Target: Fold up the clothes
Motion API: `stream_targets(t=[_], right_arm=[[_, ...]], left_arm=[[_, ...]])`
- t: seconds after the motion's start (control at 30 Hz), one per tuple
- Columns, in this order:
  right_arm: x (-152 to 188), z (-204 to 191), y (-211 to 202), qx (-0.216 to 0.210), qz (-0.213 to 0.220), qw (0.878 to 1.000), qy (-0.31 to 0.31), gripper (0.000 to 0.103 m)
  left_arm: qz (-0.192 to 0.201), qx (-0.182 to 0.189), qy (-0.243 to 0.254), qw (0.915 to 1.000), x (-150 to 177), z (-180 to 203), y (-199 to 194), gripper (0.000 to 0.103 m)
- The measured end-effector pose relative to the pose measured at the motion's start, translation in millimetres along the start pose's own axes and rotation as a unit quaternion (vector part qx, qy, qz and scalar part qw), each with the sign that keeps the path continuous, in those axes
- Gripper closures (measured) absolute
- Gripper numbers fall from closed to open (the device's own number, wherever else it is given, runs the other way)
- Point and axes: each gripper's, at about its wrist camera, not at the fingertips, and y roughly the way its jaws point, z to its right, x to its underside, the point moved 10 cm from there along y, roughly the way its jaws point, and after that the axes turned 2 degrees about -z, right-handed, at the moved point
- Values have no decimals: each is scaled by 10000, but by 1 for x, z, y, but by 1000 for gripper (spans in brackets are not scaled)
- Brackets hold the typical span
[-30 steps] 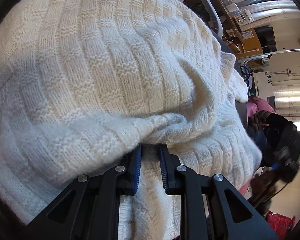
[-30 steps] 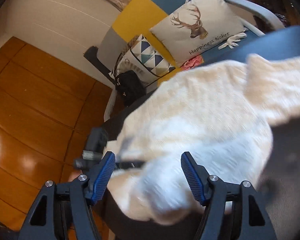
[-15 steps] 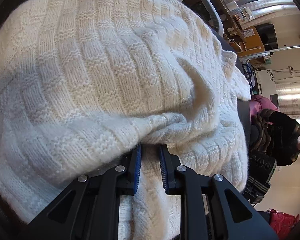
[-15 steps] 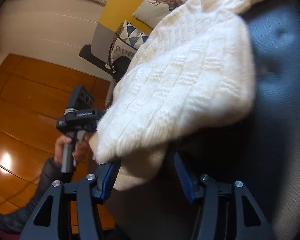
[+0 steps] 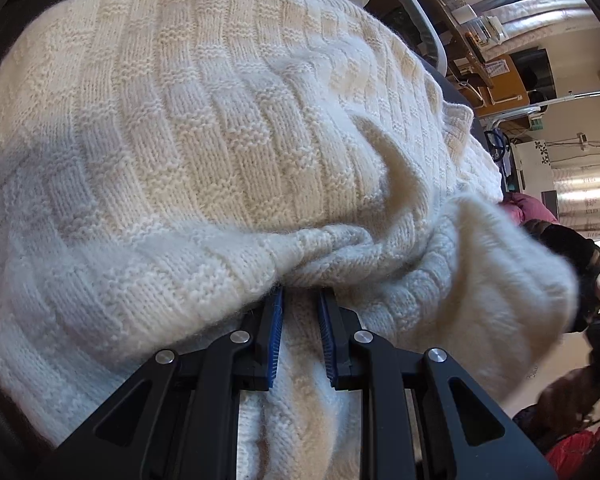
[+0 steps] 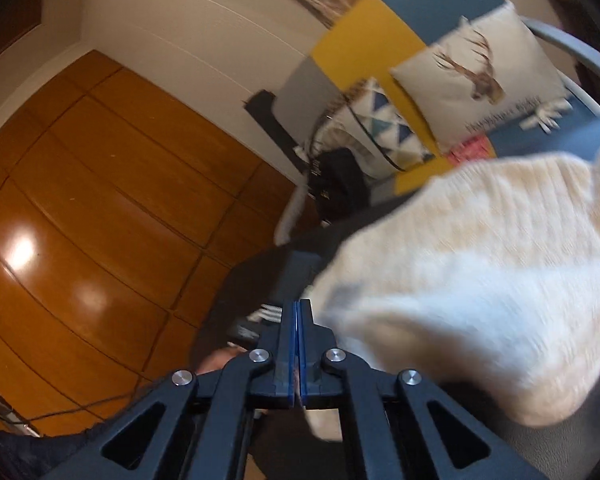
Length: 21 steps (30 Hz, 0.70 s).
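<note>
The cream sweater lies heaped over the dark seat, filling my left view and blurring past on the right of my right view. My left tool pinches a bunched fold of knit between its blue pads, while my right tool is clamped fully together with nothing in it, the sweater just beside it. I fear the right missed its edge, so that side sags and the fold goes crooked.
</note>
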Motion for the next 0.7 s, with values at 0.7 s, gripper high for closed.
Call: stream_targets(t=[0.7], right_arm=[[136,200,-75,2991,-360,9530,336,93]], left_arm=[[56,-203,161,9996,2,3,-2,82]])
